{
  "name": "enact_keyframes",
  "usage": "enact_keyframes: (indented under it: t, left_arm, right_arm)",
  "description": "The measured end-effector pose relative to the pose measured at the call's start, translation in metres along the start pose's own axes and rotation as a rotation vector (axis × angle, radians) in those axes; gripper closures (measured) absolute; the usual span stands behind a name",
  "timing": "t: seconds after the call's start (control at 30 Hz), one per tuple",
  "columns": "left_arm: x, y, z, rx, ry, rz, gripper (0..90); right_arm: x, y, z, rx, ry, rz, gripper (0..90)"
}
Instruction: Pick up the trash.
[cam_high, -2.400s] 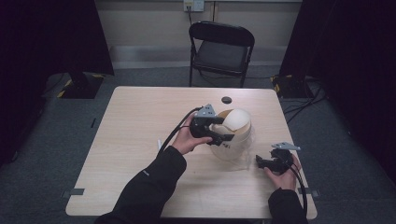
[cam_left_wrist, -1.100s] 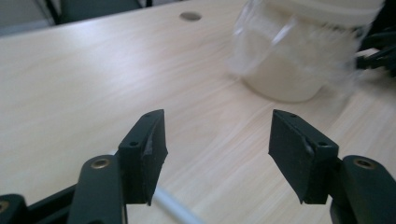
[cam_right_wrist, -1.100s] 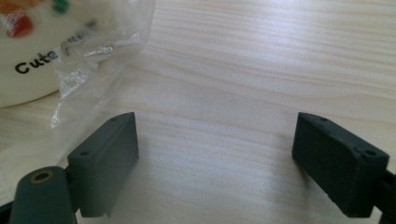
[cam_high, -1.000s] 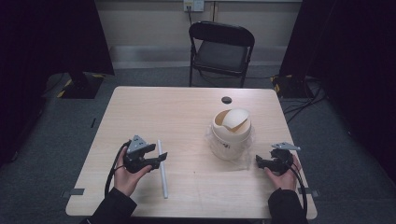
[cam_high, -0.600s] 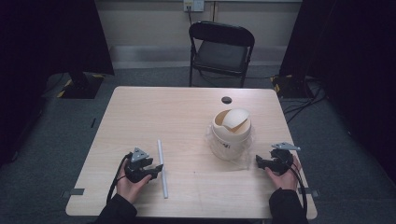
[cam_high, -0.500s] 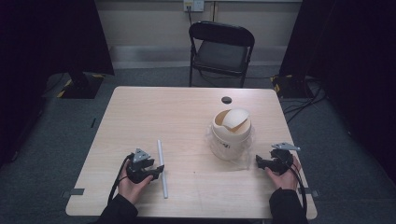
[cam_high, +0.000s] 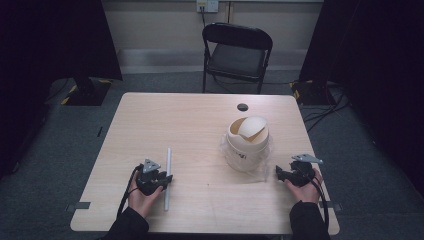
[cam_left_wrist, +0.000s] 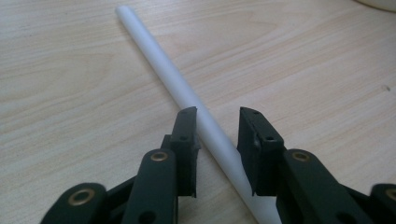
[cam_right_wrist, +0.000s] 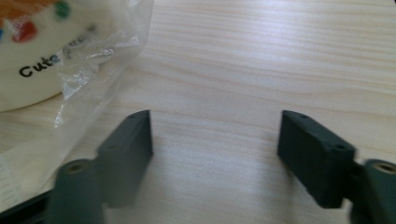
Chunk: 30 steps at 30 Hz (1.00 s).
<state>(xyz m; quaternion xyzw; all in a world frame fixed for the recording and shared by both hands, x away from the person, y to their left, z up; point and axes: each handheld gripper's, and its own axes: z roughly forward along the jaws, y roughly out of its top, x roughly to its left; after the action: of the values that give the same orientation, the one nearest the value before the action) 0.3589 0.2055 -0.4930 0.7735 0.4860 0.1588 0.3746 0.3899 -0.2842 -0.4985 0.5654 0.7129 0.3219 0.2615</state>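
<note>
- Left gripper (cam_left_wrist: 215, 122): the jaws stood apart with the white tube (cam_left_wrist: 187, 95) lying between them, not yet pinched. One jaw sat almost against the tube's side, while the other left a visible gap.
- White tube, position: it ran diagonally from under the jaw roots, out past the tips and away to a blunt far end. In the high view the tube (cam_high: 168, 175) lay flat on the table (cam_high: 190, 125) just beside the left gripper (cam_high: 159, 180).
- Step in hand, as judged: taking hold of the tube. A good grasp would centre the jaws first, so that both faces meet the tube together. Closing off-centre would likely roll it sideways along the table.
- Further advice: the jaws should close squarely across the tube's axis, low enough to catch its widest part. A smooth round rod can squirt out of a high or skewed pinch.
- Right gripper (cam_right_wrist: 215, 154): the jaws were spread wide over bare wood, holding nothing. The cream container (cam_right_wrist: 32, 51) and its clear plastic wrap (cam_right_wrist: 100, 51) lay beyond and to one side of the nearer jaw tip.
- Materials: the tube was matt white, straight and of even round section. The table was pale wood-grain laminate. The container (cam_high: 247, 142) was a rounded cream tub with printed lettering, and the wrap was crinkled and glossy.
</note>
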Motion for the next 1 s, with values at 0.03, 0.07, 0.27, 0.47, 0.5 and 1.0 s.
enact_keyframes:
  t: [0.03,0.07,0.27,0.47,0.5,1.0]
  left_arm:
    - [0.001,0.000,0.000,0.001,0.001,-0.003,71.9]
    - [0.002,0.000,0.000,-0.001,-0.001,-0.005,73.5]
    - [0.006,0.000,0.000,-0.003,-0.013,-0.020,79.3]
    - [0.006,0.003,-0.002,-0.036,-0.039,-0.013,79.4]
    - [0.005,0.004,-0.003,-0.048,-0.046,-0.007,79.4]
    - [-0.010,0.031,-0.051,-0.296,-0.105,0.059,79.4]
  right_arm:
    - [0.000,0.000,0.000,-0.001,0.001,-0.003,31.2]
    - [0.000,0.000,-0.001,-0.004,0.002,-0.001,33.2]
    - [-0.003,0.000,-0.006,-0.012,0.010,0.002,36.4]
    - [-0.009,0.007,-0.022,-0.089,0.020,0.021,36.9]
    - [-0.009,0.009,-0.025,-0.104,0.018,0.024,36.9]
    - [-0.009,0.035,-0.067,-0.273,0.068,0.032,37.4]
